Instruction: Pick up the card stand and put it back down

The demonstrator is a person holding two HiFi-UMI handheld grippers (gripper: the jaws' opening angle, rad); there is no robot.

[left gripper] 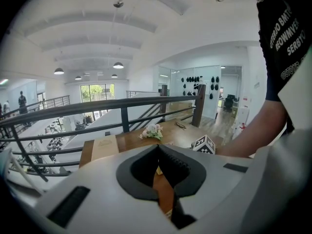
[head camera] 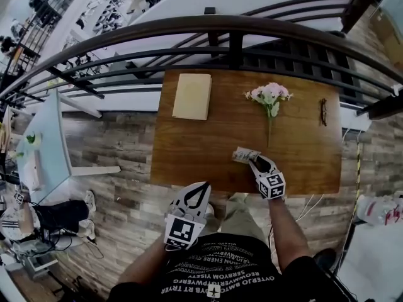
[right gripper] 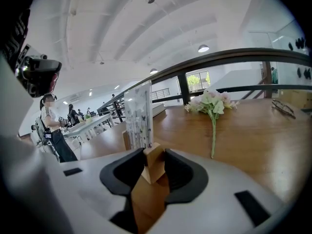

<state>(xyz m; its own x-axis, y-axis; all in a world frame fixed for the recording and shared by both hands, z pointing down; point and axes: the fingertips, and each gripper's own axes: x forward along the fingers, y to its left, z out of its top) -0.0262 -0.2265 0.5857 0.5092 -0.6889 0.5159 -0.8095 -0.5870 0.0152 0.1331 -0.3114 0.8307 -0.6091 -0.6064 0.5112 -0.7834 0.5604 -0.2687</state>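
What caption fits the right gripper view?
The right gripper clamps the card stand by its wooden base on the table, flowers nearby.

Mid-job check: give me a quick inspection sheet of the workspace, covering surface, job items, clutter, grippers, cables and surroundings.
Surface: brown wooden table set against a railing.
Job's things: card stand upright, card set in its wooden base, near the table's front edge.
Clutter: tan notebook, pink flowers, glasses, all apart from the stand.
Grippers: right gripper shut on the stand's wooden base; left gripper shut, empty, at the table's front edge.
Cables: pale cables on the floor by the table's right front corner.
Surroundings: dark railing; plank floor; people beyond.
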